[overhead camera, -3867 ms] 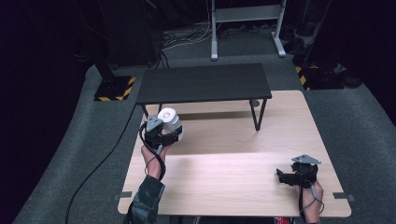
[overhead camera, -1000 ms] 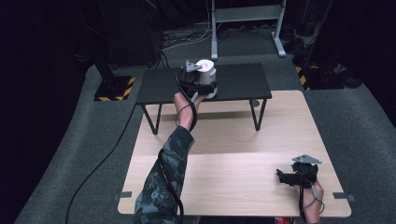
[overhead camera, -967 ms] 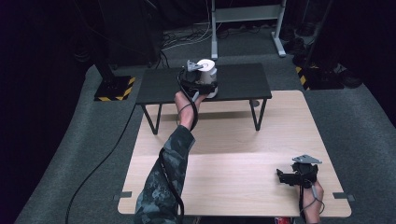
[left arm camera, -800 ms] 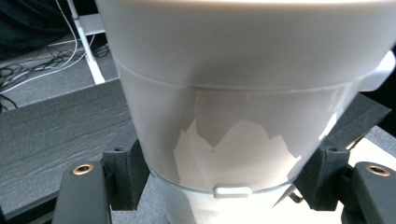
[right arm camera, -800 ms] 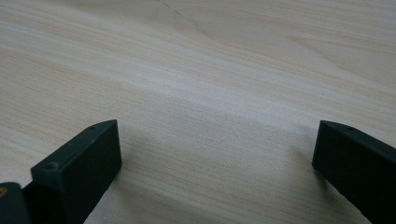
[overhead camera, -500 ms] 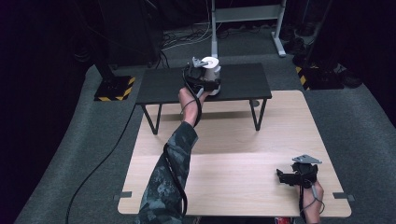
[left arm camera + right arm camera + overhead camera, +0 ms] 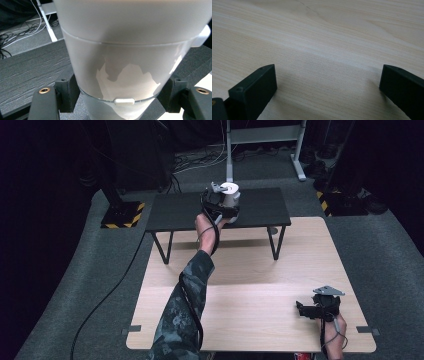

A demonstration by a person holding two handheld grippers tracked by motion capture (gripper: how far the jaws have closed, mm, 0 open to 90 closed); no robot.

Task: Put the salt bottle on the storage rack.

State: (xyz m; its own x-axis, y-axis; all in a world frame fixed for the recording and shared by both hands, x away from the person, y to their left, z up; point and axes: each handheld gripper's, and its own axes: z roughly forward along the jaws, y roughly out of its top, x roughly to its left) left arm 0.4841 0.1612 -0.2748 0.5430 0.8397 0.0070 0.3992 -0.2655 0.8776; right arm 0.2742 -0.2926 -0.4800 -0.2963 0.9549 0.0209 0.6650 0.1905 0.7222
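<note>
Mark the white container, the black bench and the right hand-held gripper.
white container [image 7: 125, 50], left gripper view, its side wall
black bench [image 7: 180, 212], high view, bare left part of its top
right hand-held gripper [image 7: 327, 82], right gripper view, midway between fingertips

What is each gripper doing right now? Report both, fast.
Left gripper: shut on the white container, over the black bench.
Right gripper: open, holding nothing, low over the wooden table.

I see the cup [image 7: 130, 62] as smooth, milky, half-clear plastic with a matt sheen. My tongs [image 7: 327, 87] have matt black plastic jaws. The tabletop [image 7: 260, 315] is pale wood, smooth and satin, grain showing. The bench [image 7: 27, 72] is black, matt, with rough wood-grain texture. The floor [image 7: 100, 285] looks like grey carpet.
</note>
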